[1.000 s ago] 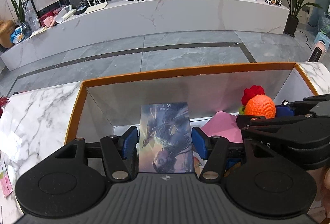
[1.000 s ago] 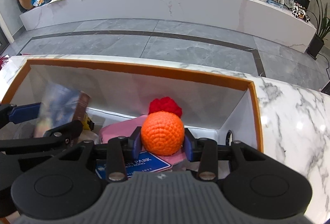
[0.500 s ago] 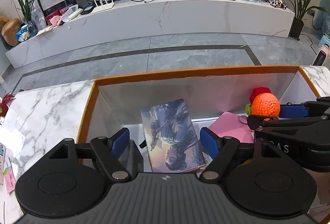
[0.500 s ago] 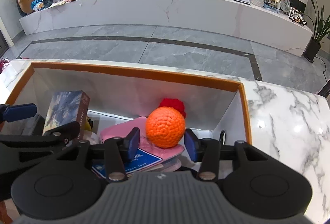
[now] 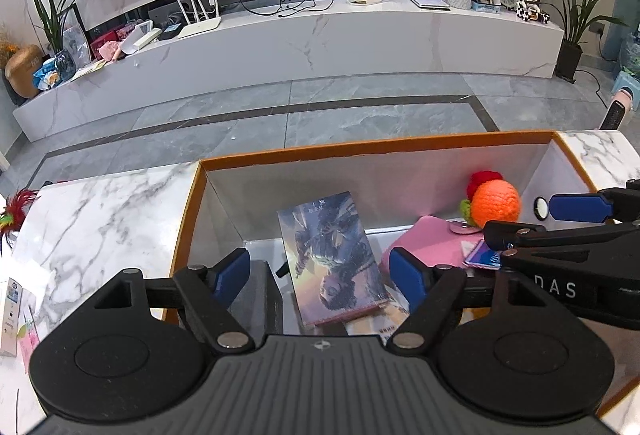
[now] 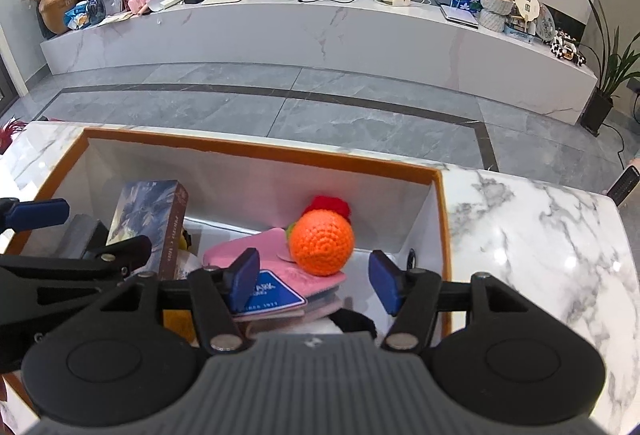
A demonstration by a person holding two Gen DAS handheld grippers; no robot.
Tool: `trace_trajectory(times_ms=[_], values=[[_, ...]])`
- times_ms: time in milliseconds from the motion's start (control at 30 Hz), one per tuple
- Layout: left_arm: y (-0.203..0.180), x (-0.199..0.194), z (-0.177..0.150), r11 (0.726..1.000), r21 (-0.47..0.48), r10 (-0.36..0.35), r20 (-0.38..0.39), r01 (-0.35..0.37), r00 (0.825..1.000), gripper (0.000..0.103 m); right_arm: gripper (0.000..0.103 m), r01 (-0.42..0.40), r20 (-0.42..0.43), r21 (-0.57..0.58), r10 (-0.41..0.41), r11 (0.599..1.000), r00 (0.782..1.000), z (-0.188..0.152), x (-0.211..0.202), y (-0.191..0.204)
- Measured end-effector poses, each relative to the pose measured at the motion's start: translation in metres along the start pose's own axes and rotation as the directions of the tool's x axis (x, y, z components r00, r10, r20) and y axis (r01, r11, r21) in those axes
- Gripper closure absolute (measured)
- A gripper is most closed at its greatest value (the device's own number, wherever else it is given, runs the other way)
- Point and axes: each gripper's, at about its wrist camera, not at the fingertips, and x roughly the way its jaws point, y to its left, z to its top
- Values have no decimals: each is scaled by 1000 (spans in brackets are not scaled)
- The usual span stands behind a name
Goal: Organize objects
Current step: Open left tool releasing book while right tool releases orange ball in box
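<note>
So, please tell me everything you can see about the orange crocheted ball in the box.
The orange crocheted ball is round, of knitted yarn, with a red yarn tuft behind its top and a small green bit at its left side. It lies inside the orange-rimmed box, near the far wall, resting on a pink pouch. The right gripper stands open before it, pads clear of it.

Across the bottom of each wrist view we are seeing our left gripper [image 5: 320, 275] and right gripper [image 6: 314, 277]: ribbed grey housings, round matte-black discs at both lower corners, black linkage arms with silver screws, and blue pads [image 5: 404, 277]. White letters "DAS" are showing at the left view's right edge.
</note>
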Motion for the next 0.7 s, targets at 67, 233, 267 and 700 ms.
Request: trace_trajectory(times_ms=[67,233,267,700], values=[[-1,-5,-2,1000,-4,-6,3,6,1000,13,40,2,6,5,-2,1000,1000,-4,-6,1],[-1,-20,-9,1000,1,-17,15,17,1000,13,40,1,17,16,-1,1000,1000,-14,-24,-1],[-2,-24,-11,1000,1,-18,19,18,1000,13,40,1,19,18,-1,1000,1000,-15,-28,-1],[-9,-74,-42,1000,29,-14,74,12,997,13,39,6,69,34,-9,999,998,-56,-85,3]])
